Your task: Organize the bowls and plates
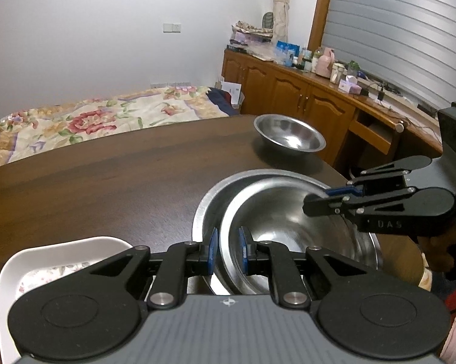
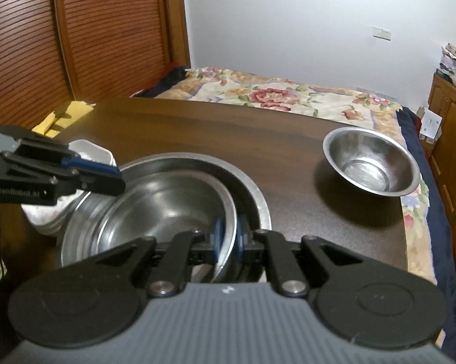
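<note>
A medium steel bowl (image 1: pixel 288 218) (image 2: pixel 167 206) sits tilted inside a larger steel bowl (image 1: pixel 209 209) (image 2: pixel 252 200) on the dark wooden table (image 1: pixel 106 182). My left gripper (image 1: pixel 228 251) straddles the medium bowl's near rim, blue pads close on either side. It enters the right wrist view from the left (image 2: pixel 119 179). My right gripper (image 2: pixel 229 238) pinches the opposite rim and shows at the right in the left wrist view (image 1: pixel 316 200). A small steel bowl (image 1: pixel 288 136) (image 2: pixel 367 163) stands alone near the table's edge. A white square dish (image 1: pixel 61 251) (image 2: pixel 97 151) lies beside the big bowl.
The table's rounded edge drops off just past the small bowl. A bed with a floral cover (image 1: pixel 91 118) lies beyond the table. A wooden cabinet (image 1: pixel 303 94) crowded with bottles stands to the right. A yellow item (image 2: pixel 64 115) rests at the table's far left corner.
</note>
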A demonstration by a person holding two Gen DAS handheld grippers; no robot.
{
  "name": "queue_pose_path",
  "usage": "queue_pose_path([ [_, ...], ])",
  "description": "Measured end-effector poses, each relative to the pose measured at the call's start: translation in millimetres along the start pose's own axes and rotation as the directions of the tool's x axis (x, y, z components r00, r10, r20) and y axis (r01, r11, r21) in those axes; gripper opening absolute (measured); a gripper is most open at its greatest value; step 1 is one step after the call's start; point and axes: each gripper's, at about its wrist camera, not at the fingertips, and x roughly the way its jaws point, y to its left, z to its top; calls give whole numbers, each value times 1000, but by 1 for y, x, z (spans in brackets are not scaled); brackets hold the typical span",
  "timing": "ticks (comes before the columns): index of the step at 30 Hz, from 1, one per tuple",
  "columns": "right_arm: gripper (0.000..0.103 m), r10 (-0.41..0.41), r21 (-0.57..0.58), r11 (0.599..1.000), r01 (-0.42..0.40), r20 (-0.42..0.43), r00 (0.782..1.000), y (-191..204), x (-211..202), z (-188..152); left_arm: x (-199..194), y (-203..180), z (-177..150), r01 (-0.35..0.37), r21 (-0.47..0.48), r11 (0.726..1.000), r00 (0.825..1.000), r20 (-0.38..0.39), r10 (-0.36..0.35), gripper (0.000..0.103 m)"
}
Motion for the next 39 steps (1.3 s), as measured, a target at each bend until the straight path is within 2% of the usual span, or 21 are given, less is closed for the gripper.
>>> queue_pose_path([
  [6,12,-5,-6,1000,5,0,1000,5,3,-2,-3,0,2,0,-9,1000,1000,19,0,17],
  [12,13,-9,70,998,6,49,999,-1,2,-6,-3,-1,3,-9,-10,1000,999,32,10,17],
  [13,14,-15,74,997,10,64,998,-1,1,-7,-4,0,2,-10,-12,1000,999,34,11,17],
  [16,26,-26,57,998,20,117,993,3,-7,-10,-4,0,2,-11,-16,1000,999,39,12,18],
  [20,27,-40,77,997,28,148,988,2,-15,-10,-5,0,3,-19,-11,1000,999,43,20,21],
  [30,34,-100,117,990,73,238,966,-9,-34,-2,-10,0,15,-38,-4,999,996,83,38,39],
  [33,35,-120,112,989,94,255,960,-10,-38,-1,-10,-1,19,-43,-3,999,995,95,43,49],
  [36,53,-136,121,987,106,270,953,-12,-42,-1,-11,-2,21,-51,5,999,993,104,50,59],
  [38,73,-161,125,984,130,280,946,-12,-44,-2,-11,-4,21,-61,12,998,992,112,60,76],
  [39,80,-178,125,981,148,285,942,-11,-45,-2,-11,-5,21,-66,15,998,991,122,63,80],
])
